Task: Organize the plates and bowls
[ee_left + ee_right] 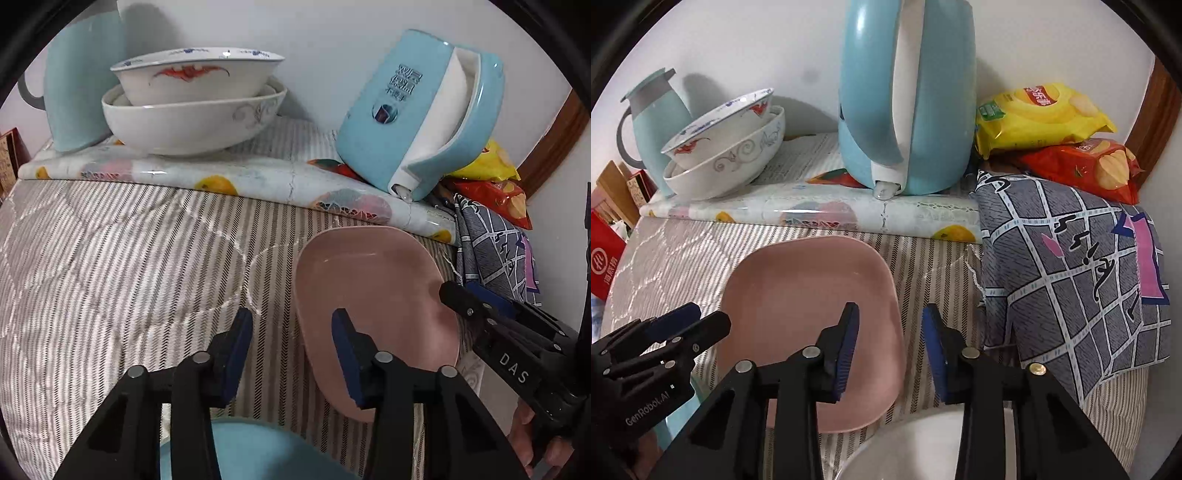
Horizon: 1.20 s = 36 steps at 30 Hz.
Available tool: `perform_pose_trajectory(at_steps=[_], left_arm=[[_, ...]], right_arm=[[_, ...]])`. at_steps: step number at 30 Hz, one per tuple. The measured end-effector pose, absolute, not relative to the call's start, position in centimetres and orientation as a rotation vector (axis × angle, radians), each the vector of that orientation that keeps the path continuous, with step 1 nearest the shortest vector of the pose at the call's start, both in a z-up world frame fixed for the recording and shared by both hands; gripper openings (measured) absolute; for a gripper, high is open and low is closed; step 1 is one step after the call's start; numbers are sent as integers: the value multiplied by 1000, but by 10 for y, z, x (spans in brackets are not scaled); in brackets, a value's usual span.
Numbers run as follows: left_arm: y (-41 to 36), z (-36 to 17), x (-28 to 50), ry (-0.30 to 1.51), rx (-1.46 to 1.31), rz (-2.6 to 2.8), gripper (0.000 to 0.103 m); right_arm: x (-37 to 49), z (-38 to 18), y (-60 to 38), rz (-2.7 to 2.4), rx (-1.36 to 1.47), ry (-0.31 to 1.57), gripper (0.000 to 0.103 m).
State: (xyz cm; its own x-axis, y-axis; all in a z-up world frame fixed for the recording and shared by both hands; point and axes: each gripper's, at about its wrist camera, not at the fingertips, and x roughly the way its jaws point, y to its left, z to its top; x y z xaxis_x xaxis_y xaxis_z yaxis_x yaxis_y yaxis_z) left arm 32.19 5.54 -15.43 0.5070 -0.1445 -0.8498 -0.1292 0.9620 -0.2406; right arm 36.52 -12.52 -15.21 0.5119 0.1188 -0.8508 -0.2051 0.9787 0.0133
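Observation:
A pink square plate (365,291) lies on the striped cloth; it also shows in the right wrist view (805,291). My left gripper (291,325) is open, its right finger over the plate's left edge; it shows at the left of the right wrist view (690,317). My right gripper (890,321) is open with the plate's right rim between its fingers; it shows at the plate's right edge in the left wrist view (461,295). Two white bowls (192,99) sit nested at the back left (727,147). A blue plate (258,450) lies under my left gripper, a white dish (912,446) under my right.
A light blue kettle (908,92) stands on a fruit-print mat (812,212) behind the plate. A teal jug (653,122) is by the bowls. Snack bags (1041,114) and a grey patterned cloth (1071,273) fill the right side. A red bag (605,258) sits at the left.

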Motion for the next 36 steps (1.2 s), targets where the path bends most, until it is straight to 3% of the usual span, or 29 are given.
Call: perform_pose_trajectory(at_steps=[7,9,18,36], left_arm=[[48,-164,330,1061,-285,-19,34],[46,-167,332,1070,-280,-22,29],[36,-179,339,1068,-261,-15,10],[59,-132,308,983,-266,2,10]], right_arm=[[372,-163,-123,205,-96,1050,23],[374,-168,-122,198,-97,1068,15],[374,-174,-117,185,-126,1055,6],[345,-124,-106,211,-103,940,6]])
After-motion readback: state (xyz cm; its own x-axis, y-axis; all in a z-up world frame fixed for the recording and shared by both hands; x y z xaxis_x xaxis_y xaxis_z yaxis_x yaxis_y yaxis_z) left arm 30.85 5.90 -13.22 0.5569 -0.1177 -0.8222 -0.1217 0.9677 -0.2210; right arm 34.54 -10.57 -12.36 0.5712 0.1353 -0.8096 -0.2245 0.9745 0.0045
